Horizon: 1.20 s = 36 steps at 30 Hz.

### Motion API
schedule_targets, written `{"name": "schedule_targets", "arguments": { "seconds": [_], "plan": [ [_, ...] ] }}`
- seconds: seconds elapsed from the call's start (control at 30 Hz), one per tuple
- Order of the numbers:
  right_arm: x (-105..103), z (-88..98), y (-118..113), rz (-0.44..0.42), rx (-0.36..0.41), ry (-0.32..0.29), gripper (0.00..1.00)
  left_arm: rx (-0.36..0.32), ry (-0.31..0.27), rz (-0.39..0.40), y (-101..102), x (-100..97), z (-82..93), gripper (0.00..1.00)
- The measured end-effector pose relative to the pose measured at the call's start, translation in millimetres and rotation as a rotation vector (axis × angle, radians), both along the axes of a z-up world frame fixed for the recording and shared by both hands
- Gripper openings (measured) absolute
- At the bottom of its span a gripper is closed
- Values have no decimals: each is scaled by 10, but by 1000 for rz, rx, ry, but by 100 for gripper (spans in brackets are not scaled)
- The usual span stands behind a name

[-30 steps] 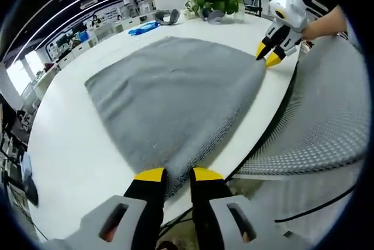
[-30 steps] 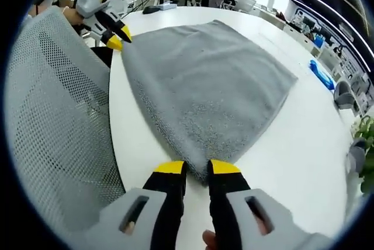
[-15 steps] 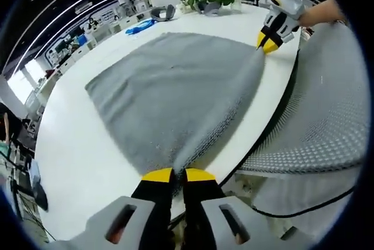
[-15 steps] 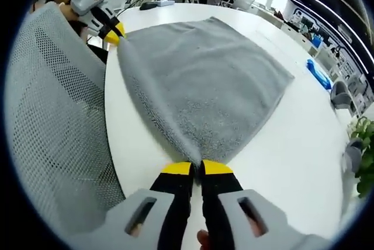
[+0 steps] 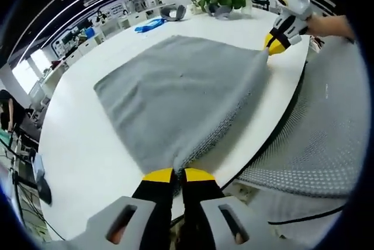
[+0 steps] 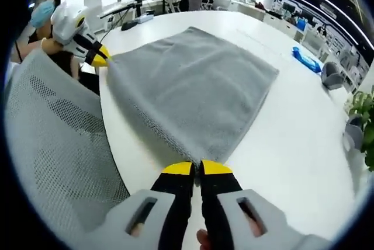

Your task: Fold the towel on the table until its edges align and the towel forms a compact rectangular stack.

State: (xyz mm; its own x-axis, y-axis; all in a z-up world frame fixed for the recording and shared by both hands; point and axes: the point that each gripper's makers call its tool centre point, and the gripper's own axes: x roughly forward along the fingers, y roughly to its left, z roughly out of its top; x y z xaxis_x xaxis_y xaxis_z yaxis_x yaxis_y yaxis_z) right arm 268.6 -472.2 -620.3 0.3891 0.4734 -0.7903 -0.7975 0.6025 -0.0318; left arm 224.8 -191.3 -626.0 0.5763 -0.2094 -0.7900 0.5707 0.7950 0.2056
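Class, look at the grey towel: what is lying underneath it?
The grey towel lies spread on the white table, which shows bare all around it. Both near corners are pinched by the left gripper and right gripper. Anything beneath the cloth is covered.

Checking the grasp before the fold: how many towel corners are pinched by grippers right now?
2: left gripper pinches one near corner of the towel, right gripper the other. Both far corners lie free.

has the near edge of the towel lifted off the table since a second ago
Yes. Both grippers, left and right, have shut on the towel corners, and its near edge now hangs raised above the white table.
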Motion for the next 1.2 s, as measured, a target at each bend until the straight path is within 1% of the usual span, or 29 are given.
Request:
{"name": "schedule_targets", "arguments": {
  "seconds": [0.13,0.3,0.43,0.6,0.83,1.0,1.2],
  "plan": [
    [56,140,-5,-23,25,-13,1,14,-18,-5,-15,54,104,5],
    [149,342,1,-37,48,-55,1,39,-36,-15,-23,121,248,5],
    [187,456,6,-40,57,-78,1,43,-52,-15,-16,152,343,5],
    [235,612,16,-57,73,-116,1,41,-91,0,-27,201,513,5],
    [274,695,0,-101,105,-126,1,54,-124,8,-29,288,699,5],
    [295,768,-36,-124,121,-142,1,26,-132,24,-47,313,822,4],
    [322,854,-62,-147,134,-163,1,21,-164,27,-79,339,914,4]
  ]
}}
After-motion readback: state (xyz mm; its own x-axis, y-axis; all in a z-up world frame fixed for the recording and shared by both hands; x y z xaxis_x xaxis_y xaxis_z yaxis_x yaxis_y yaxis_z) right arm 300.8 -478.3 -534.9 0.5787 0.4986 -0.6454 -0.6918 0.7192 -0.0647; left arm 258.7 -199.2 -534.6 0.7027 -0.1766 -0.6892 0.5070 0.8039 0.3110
